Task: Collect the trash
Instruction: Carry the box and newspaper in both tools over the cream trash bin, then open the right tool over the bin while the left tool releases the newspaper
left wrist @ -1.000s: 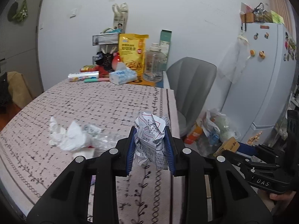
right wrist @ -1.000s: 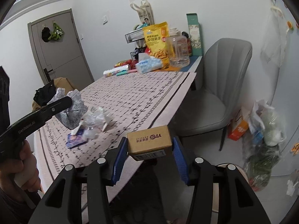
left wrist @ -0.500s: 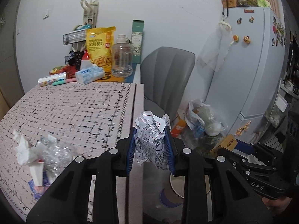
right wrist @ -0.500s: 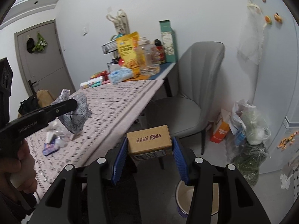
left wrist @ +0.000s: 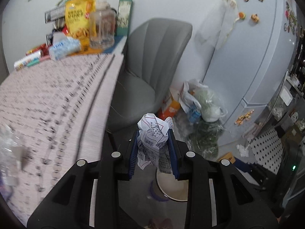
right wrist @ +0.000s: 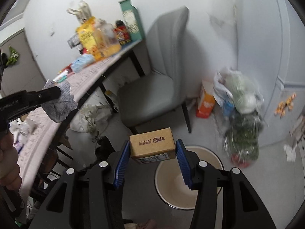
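Observation:
My left gripper is shut on a crumpled ball of printed paper, held past the table's edge above the floor. Below it stands a round cream waste bin with a dark rim. My right gripper is shut on a small brown cardboard box, with the same bin just beyond and below it. In the right wrist view the left gripper with its paper ball shows at the left, and a hand holds its grip.
A table with a patterned pink cloth fills the left; bags, a jar and boxes stand at its far end. A grey chair stands by the table. Plastic bags and an orange carton lie on the floor by a white fridge.
Both grippers have swung right and downward, off the table, each keeping its load. The bin on the floor has come into view under them, and the loose trash on the table has slid out left.

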`<action>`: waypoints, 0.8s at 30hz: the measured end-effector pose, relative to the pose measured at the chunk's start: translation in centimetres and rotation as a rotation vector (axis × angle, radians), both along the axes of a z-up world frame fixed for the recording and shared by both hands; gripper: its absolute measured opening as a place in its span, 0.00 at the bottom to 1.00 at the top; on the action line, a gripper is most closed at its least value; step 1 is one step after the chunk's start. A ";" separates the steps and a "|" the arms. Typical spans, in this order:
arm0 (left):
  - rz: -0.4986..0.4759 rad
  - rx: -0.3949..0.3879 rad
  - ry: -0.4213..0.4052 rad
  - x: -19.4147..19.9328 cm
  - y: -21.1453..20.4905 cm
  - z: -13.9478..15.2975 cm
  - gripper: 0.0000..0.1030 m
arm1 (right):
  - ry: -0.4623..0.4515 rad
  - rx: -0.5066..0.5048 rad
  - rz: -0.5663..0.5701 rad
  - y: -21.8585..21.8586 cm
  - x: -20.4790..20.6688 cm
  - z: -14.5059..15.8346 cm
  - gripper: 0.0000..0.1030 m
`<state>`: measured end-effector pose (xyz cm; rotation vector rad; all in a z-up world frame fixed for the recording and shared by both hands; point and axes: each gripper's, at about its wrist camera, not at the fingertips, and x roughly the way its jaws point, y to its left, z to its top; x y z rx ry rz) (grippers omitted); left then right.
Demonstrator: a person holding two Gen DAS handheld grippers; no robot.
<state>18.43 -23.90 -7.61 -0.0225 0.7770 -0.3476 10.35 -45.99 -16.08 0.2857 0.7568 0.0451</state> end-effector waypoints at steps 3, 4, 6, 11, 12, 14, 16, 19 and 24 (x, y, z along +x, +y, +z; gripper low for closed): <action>-0.001 -0.006 0.041 0.8 -1.0 -1.8 0.29 | 0.030 0.014 -0.019 -1.1 0.3 -2.3 0.47; -0.002 -0.006 0.052 1.0 -1.2 -2.3 0.29 | 0.042 0.019 -0.025 -1.4 0.5 -3.1 0.47; 0.001 -0.007 0.068 1.4 -1.7 -3.3 0.29 | 0.068 0.023 -0.033 -1.9 1.0 -4.6 0.47; 0.020 -0.014 0.109 2.3 -1.8 -5.1 0.29 | 0.099 0.021 -0.037 -2.1 2.2 -6.9 0.47; 0.019 -0.014 0.123 2.6 -1.8 -5.6 0.29 | 0.104 0.024 -0.042 -2.2 2.4 -7.4 0.47; 0.018 -0.016 0.152 3.2 -1.8 -6.4 0.28 | 0.100 0.036 -0.046 -2.5 2.8 -7.9 0.50; 0.009 -0.011 0.175 3.7 -2.1 -7.0 0.29 | 0.089 0.045 -0.065 -2.8 2.7 -8.0 0.64; -0.008 -0.007 0.201 4.2 -2.8 -7.9 0.28 | 0.081 0.051 -0.113 -3.9 2.3 -7.7 0.76; -0.063 -0.030 0.266 4.7 -5.3 -10.1 0.29 | 0.096 0.047 -0.185 -6.5 1.0 -7.5 0.80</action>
